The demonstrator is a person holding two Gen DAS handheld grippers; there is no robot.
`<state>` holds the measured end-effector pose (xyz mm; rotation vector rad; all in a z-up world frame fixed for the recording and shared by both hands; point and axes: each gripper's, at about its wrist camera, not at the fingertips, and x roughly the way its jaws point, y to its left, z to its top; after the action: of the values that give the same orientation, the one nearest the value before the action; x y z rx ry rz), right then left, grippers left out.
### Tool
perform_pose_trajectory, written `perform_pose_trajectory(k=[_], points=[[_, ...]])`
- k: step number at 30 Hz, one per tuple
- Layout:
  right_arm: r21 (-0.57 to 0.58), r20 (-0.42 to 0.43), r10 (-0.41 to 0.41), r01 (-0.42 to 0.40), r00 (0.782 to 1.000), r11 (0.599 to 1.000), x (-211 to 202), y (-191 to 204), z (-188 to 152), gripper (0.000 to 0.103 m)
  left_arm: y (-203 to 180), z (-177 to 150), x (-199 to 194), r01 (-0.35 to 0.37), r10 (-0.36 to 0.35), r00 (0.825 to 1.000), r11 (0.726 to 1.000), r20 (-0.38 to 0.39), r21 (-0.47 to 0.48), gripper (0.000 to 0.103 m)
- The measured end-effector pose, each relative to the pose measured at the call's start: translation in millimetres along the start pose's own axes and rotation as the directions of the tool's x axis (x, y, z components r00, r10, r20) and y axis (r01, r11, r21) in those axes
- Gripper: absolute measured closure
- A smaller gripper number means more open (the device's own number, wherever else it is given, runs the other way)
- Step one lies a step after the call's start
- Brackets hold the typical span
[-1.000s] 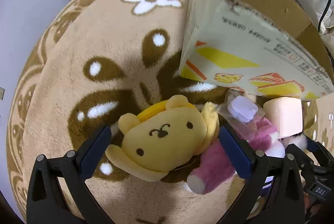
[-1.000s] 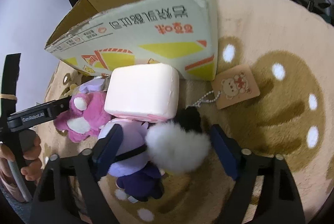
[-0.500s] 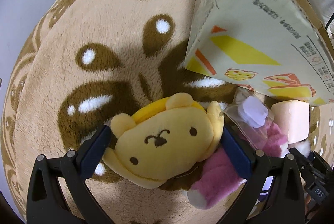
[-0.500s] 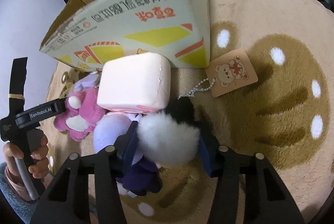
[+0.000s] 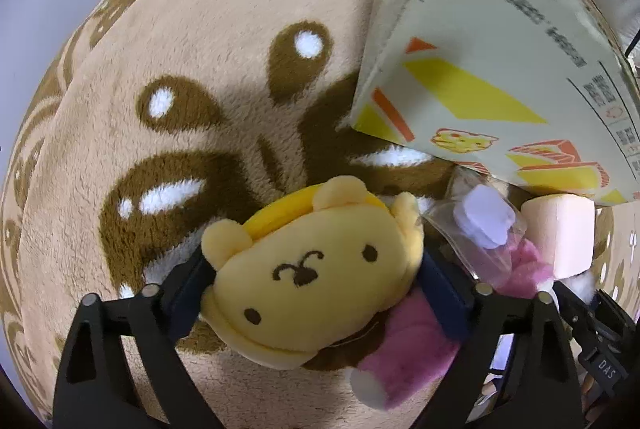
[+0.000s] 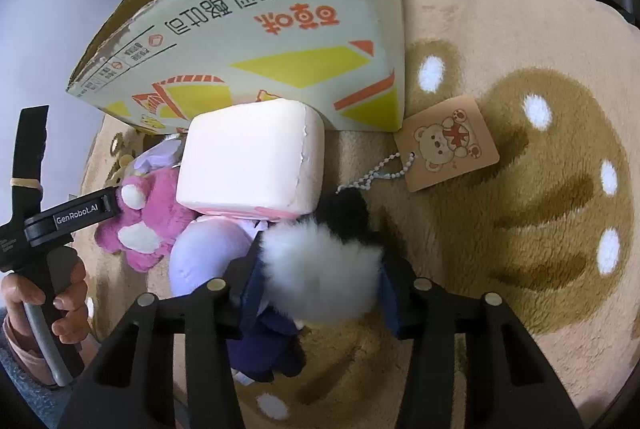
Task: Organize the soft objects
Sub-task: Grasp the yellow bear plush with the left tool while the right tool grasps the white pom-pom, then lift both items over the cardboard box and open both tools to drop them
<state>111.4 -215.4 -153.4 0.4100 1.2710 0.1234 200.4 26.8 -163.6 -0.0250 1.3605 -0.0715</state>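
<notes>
At the lower middle of the left wrist view, the left gripper [image 5: 310, 293] has just been closing, and its blue pads now press both sides of the yellow bear plush [image 5: 316, 281], which lies on the tan rug [image 5: 192, 41]. A pink plush [image 5: 408, 345] lies just beside the bear at lower right, and the cardboard box [image 5: 480, 69] fills the upper right. Low in the right wrist view, the right gripper [image 6: 320, 293] has also just been closing, its narrowed jaws squeezing a white fluffy pom-pom [image 6: 320, 273]. Above the pom-pom a pale pink foam block [image 6: 248, 161] rests against the box, and a bear tag [image 6: 448, 141] lies at right on a bead chain.
</notes>
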Motion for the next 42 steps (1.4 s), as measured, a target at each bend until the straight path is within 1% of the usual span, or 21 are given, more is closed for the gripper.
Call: perform_pose_trajectory(k=[4,8,10,14,15,20,23,26,30,33,35,36,40,42], points=[[-0.009,0.000,-0.014,0.014,1.000,1.000,-0.4,1.5,-0.1,0.061,-4.2,-3.3,-2.2,-0.008,0.008,1.000,1.000,0.015,0.011,0.017],[-0.020,0.000,-0.022,0.022,1.000,1.000,-1.4,0.9,0.2,0.062,-9.1,-7.2,-9.9,-0.024,0.023,0.999,0.999,0.027,0.027,0.019],[-0.032,-0.001,-0.034,0.034,0.999,0.999,0.2,3.3,0.2,0.063,-10.8,-8.8,-13.6,-0.046,0.045,0.998,0.998,0.038,0.037,0.019],[-0.046,0.000,-0.053,0.053,0.999,0.998,-0.1,6.3,-0.9,0.067,-13.0,-14.3,-22.7,-0.116,0.112,0.991,0.992,0.074,0.052,0.019],[-0.048,0.002,-0.053,0.053,0.999,0.997,-0.7,6.3,-1.8,0.068,-11.8,-15.4,-25.2,-0.122,0.118,0.990,0.991,0.079,0.052,0.019],[-0.056,0.029,-0.058,0.060,0.998,0.997,-8.6,6.6,-5.3,0.070,-8.1,-21.4,-36.3,-0.119,0.115,0.988,0.992,0.099,0.044,0.020],[-0.057,0.060,-0.049,0.053,0.997,0.997,-15.8,7.9,-7.0,0.070,-9.3,-24.0,-42.7,-0.121,0.117,0.986,0.992,0.119,0.034,0.020],[-0.054,0.099,-0.031,0.037,0.995,0.998,-26.2,7.4,-8.5,0.070,-5.9,-29.2,-54.8,-0.118,0.114,0.982,0.993,0.152,0.017,0.020],[-0.049,0.156,0.000,0.008,0.988,0.999,-43.2,6.9,-10.7,0.070,-2.6,-38.0,-74.6,-0.105,0.102,0.971,0.995,0.216,0.001,0.020],[-0.054,0.219,0.022,-0.010,0.976,0.999,-59.6,8.4,-13.5,0.070,-1.8,-45.4,-94.7,-0.098,0.097,0.952,0.995,0.291,-0.010,0.020],[-0.069,0.276,0.039,-0.020,0.960,0.997,-73.0,11.5,-15.5,0.070,-2.0,-50.0,-105.6,-0.097,0.096,0.936,0.995,0.338,-0.012,0.020],[-0.076,0.299,0.043,-0.021,0.953,0.997,-77.4,15.1,-16.3,0.070,-2.3,-53.1,-113.1,-0.095,0.094,0.926,0.995,0.367,-0.013,0.020],[-0.115,0.403,0.065,-0.020,0.913,0.993,-103.5,21.5,-21.5,0.070,-1.8,-59.7,-139.5,-0.073,0.072,0.871,0.997,0.485,-0.018,0.020],[-0.126,0.442,0.076,-0.022,0.894,0.992,-112.8,24.2,-24.1,0.070,0.9,-60.7,-150.0,-0.054,0.054,0.840,0.998,0.540,-0.016,0.020]])
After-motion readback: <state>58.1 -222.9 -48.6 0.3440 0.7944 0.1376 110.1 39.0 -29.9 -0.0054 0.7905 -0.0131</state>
